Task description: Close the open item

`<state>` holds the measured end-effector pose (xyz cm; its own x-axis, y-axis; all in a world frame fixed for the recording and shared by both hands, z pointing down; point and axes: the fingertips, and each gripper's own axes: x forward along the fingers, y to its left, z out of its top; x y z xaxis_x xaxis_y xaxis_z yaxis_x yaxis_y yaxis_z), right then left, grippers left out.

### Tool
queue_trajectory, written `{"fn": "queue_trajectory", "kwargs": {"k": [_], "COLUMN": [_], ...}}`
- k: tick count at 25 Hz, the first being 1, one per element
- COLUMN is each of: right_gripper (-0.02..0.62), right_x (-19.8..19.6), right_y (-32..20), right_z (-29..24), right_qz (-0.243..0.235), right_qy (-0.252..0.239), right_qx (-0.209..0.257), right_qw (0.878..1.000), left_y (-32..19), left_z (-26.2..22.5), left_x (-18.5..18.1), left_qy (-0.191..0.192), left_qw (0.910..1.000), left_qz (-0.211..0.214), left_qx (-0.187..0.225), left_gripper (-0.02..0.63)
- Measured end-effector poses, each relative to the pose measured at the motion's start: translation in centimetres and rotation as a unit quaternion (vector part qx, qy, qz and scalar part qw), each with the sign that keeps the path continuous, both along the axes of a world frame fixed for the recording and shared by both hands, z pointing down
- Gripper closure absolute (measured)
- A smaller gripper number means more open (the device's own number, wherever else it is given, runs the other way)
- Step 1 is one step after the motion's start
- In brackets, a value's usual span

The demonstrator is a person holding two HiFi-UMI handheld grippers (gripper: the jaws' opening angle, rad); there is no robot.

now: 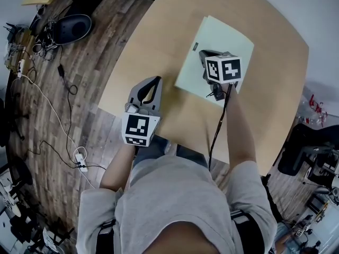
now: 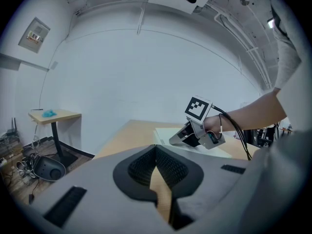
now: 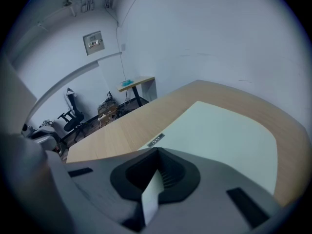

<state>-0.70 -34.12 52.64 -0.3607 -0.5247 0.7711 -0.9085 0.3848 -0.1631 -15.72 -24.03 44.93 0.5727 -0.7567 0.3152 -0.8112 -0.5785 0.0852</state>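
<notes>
A pale green folder (image 1: 225, 38) lies flat on the wooden table (image 1: 265, 99), with a small label (image 3: 155, 140) near its left edge. My right gripper (image 1: 202, 54) hovers over the folder's near left part, pointing down at it, jaws shut with nothing gripped. In the right gripper view the folder (image 3: 219, 135) fills the space just beyond the jaws (image 3: 157, 152). My left gripper (image 1: 157, 79) hangs level at the table's left edge, shut and empty. The left gripper view (image 2: 156, 150) shows the right gripper (image 2: 173, 140) low over the folder (image 2: 165, 132).
Left of the table the wood floor carries cables, a power strip (image 1: 80, 160) and a dark round base (image 1: 71, 28). A small side table (image 2: 51, 115) stands by the wall. A black office chair (image 1: 310, 147) is at the right.
</notes>
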Motion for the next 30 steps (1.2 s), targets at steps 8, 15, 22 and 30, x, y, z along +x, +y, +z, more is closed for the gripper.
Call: {"fn": "queue_trajectory", "kwargs": {"k": [8,15,22,30], "right_gripper": [0.586,0.586,0.586,0.586], "right_x": [-1.2,-1.3,-1.5,-1.1], "right_y": [-1.4,-1.4,-1.1,1.7], "right_z": [0.6,0.8,-1.0,-4.2], "right_qz": [-0.006,0.018,0.030,0.059], "right_qy": [0.007,-0.020,-0.054,-0.110], "right_qx": [-0.012,-0.035,0.013,0.067], "right_qw": [1.000,0.999,0.998,0.990], "left_y": [-0.5,-0.8,-1.2,-1.2], "left_z": [0.2,0.2,-0.8,-2.1], "left_x": [0.5,0.1,0.7,1.7], "left_qy": [0.001,0.006,0.010,0.016], "left_qw": [1.0000,0.9999,0.9999,0.9992], "left_qz": [-0.002,-0.007,0.001,0.026], "left_qx": [-0.006,-0.005,0.007,0.026], "left_gripper": [0.591,0.591,0.591,0.591]}}
